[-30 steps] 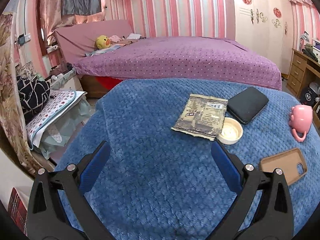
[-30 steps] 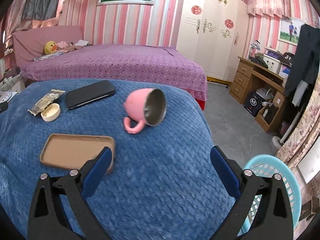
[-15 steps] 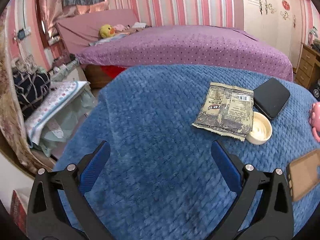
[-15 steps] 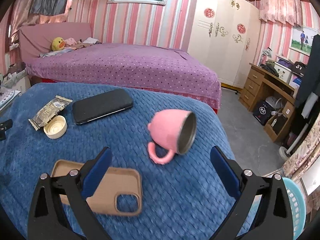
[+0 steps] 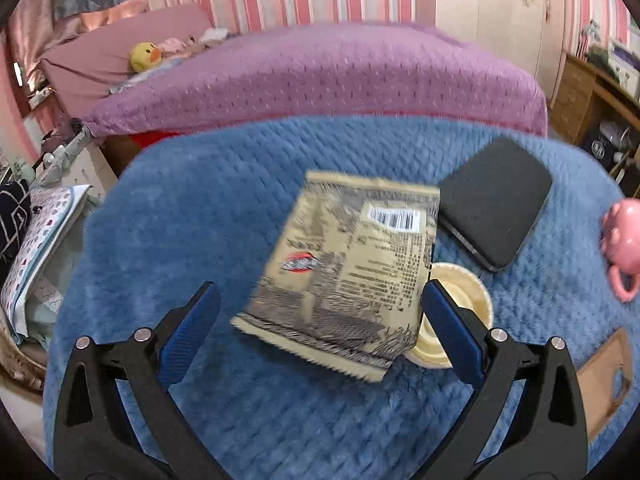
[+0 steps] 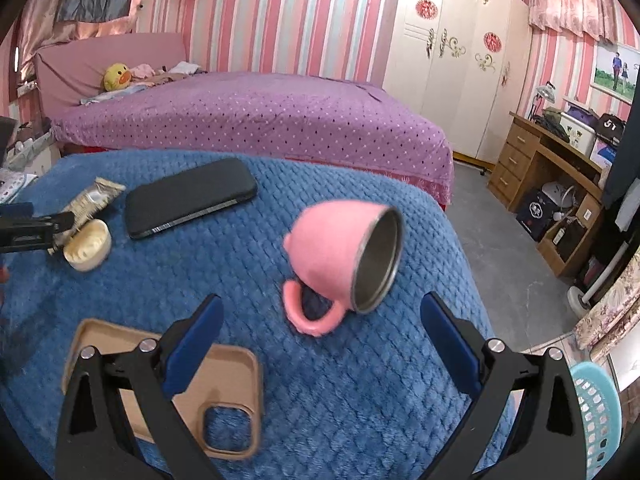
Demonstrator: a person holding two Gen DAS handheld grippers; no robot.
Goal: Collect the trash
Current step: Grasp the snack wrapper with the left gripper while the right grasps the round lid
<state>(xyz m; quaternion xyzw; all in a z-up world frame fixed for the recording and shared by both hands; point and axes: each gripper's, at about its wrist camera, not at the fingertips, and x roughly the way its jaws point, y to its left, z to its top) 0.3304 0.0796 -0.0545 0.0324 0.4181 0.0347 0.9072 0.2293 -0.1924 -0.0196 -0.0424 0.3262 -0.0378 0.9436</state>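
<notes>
Left wrist view shows the left hand-held gripper (image 5: 320, 316) spread wide around the near end of a flat, crinkly snack wrapper (image 5: 348, 268) lying on the quilted blue blanket (image 5: 192, 232), so the step in hand looks like the reach for the first piece of trash; next the jaws must drop to pinch its thin serrated edge without catching the round cream lid (image 5: 460, 312) touching it. Right wrist view has the right hand-held gripper (image 6: 320, 336) also spread and holding nothing, above a tipped pink cup (image 6: 340, 256) with a metal lining and a tan rubbery phone case (image 6: 168, 384), with a slatted turquoise basket (image 6: 596, 412) low beside the tabletop
</notes>
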